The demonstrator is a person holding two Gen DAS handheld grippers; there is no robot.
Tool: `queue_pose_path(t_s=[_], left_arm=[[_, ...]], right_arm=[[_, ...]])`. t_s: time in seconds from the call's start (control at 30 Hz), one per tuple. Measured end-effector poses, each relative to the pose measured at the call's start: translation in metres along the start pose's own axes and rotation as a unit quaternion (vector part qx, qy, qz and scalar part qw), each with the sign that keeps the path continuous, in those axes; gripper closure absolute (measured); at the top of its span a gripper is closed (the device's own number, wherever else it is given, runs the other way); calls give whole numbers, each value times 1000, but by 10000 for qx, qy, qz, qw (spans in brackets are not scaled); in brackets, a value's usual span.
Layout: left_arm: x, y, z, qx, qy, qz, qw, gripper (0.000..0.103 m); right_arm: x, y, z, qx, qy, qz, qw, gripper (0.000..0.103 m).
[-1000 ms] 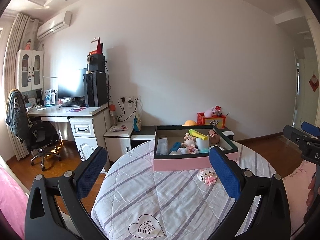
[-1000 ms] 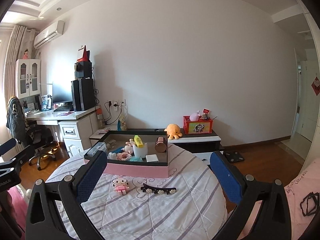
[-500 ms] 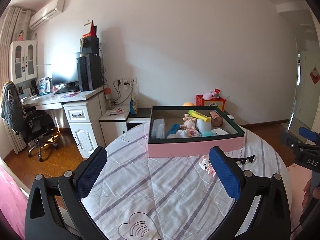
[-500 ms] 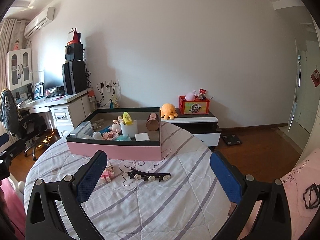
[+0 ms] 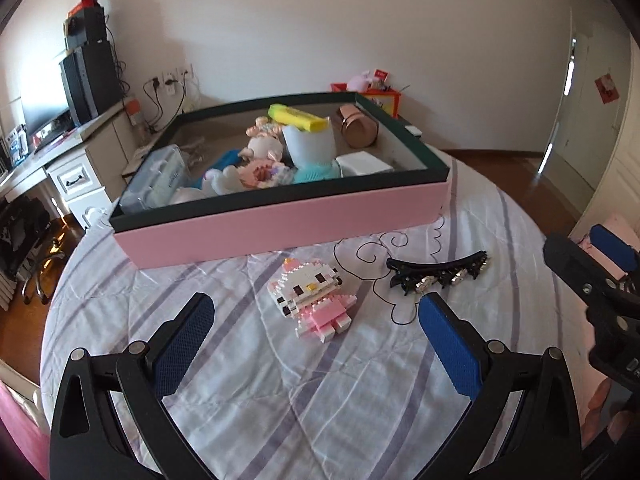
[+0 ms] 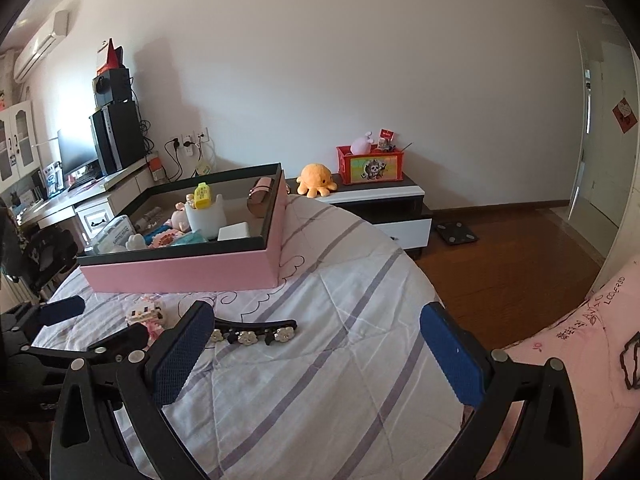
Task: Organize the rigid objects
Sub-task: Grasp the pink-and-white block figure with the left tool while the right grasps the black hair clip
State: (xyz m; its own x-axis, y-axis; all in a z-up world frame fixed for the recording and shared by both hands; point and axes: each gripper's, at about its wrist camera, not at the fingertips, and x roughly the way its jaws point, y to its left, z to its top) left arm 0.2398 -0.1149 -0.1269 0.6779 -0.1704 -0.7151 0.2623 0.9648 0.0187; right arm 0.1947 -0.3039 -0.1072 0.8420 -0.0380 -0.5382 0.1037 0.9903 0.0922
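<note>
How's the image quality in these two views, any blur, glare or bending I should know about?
Left wrist view: sharp on the pink-and-white block cat figure; fisheye bends the pink storage box; window glare washes out the desk at far left. Right wrist view: the black flower hair clip is crisp, the doorway curves strongly, and dark vignette fills the corners.

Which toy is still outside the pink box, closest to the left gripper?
The pink-and-white block kitty figure lies on the quilt right ahead of the open left gripper. The doll and other toys already sit inside the pink box.
</note>
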Motion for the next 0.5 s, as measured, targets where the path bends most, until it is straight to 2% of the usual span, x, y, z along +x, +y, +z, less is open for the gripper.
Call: queue_pose_path(t_s=[0.07,0.17,0.2,0.23,0.27,0.4,0.5], left_arm=[[18,-2,2,-47,139,176,9997,0],[39,1,1,-230,410,131,9988,5],[44,1,0,-235,492,102,9985,12],[50,2,-1,-265,605,72,9978,25],[46,5,0,-322,495,57,9982,44],[38,19,-4,-584,369,-121,9975,44],[21,25,-9,-594,183,-29,9981,44]], right_arm=[[8,-4,0,36,107,34,9999,0],[21,-3,0,-16,258,33,9997,0],[25,-3,-1,-40,321,59,9995,0],[30,-1,-1,-69,403,96,9991,0],[33,0,-1,-86,435,108,9990,0],[51,9,1,-385,804,278,9956,0],[71,27,1,-994,1194,443,9869,0]])
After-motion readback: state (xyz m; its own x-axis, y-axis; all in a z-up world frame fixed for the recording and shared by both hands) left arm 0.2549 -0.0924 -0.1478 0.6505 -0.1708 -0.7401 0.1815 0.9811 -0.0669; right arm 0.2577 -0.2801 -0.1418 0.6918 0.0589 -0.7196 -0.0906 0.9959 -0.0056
